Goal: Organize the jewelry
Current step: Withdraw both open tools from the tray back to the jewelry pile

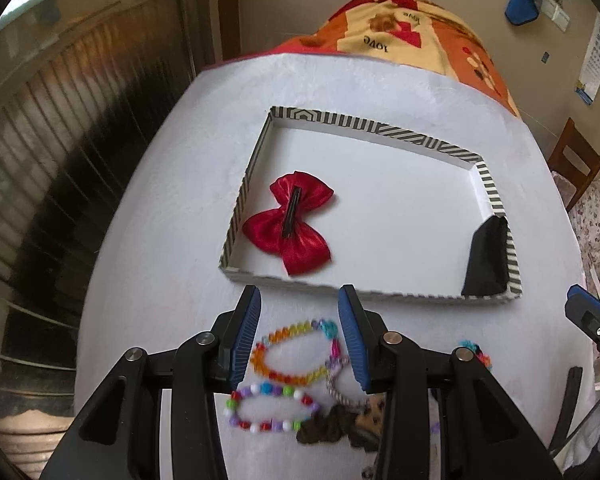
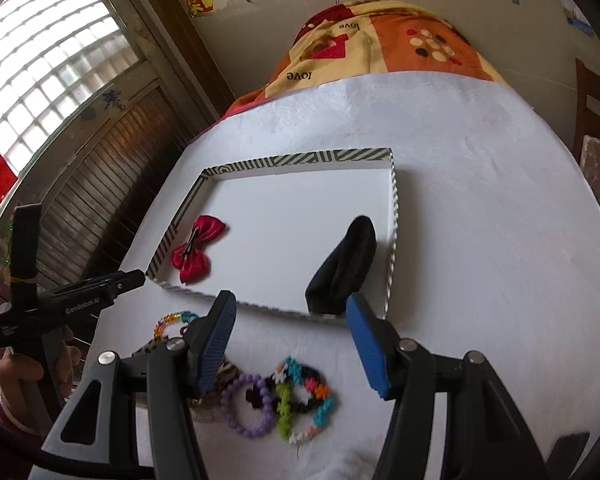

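Observation:
A shallow striped-rim tray lies on the white table. Inside it, a red bow hair clip rests near the left wall and a black fabric piece leans in the near right corner. My left gripper hovers open and empty just before the tray, above an orange-rainbow bead bracelet. A multicolour bead bracelet and a brown scrunchie lie nearer still. My right gripper is open and empty above a purple bracelet and a chunky multicolour one.
An orange patterned blanket is heaped beyond the table's far edge. Slatted wooden panels and a window stand to the left. A wooden chair is at the right. A hand holds the left tool.

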The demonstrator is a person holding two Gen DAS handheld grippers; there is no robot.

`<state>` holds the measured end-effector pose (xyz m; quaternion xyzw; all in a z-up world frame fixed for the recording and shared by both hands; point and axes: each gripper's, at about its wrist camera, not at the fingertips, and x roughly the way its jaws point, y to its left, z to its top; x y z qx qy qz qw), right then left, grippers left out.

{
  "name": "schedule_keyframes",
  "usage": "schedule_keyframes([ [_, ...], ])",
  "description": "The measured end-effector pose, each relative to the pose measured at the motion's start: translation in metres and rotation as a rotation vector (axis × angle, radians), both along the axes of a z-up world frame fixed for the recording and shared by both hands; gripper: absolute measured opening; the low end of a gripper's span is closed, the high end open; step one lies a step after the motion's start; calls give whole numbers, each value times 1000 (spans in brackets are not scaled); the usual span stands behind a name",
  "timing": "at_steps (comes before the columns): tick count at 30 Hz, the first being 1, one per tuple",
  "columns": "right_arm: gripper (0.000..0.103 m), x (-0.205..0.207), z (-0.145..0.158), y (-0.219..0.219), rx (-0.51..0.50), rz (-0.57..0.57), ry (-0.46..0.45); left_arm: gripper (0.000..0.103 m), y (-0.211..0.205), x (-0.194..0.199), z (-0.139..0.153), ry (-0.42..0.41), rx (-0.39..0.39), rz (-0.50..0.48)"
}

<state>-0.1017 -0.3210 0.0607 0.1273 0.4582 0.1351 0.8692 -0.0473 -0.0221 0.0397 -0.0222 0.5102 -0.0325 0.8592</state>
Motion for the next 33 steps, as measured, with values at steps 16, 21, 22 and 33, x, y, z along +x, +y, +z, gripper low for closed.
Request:
schedule_keyframes([
  [16, 63, -61, 16, 21, -32, 71, -25, 20, -12, -71, 16, -56, 17, -3],
  [21, 67, -74, 20, 21, -48, 81, -32, 20, -14, -84, 18, -60, 17, 1],
  [22, 68, -75, 20, 20, -51, 82, -32, 20, -14, -87, 18, -61, 17, 2],
  [33, 70, -90, 27, 11, -59, 82, -50, 20, -21, -102, 21, -71, 28, 6],
])
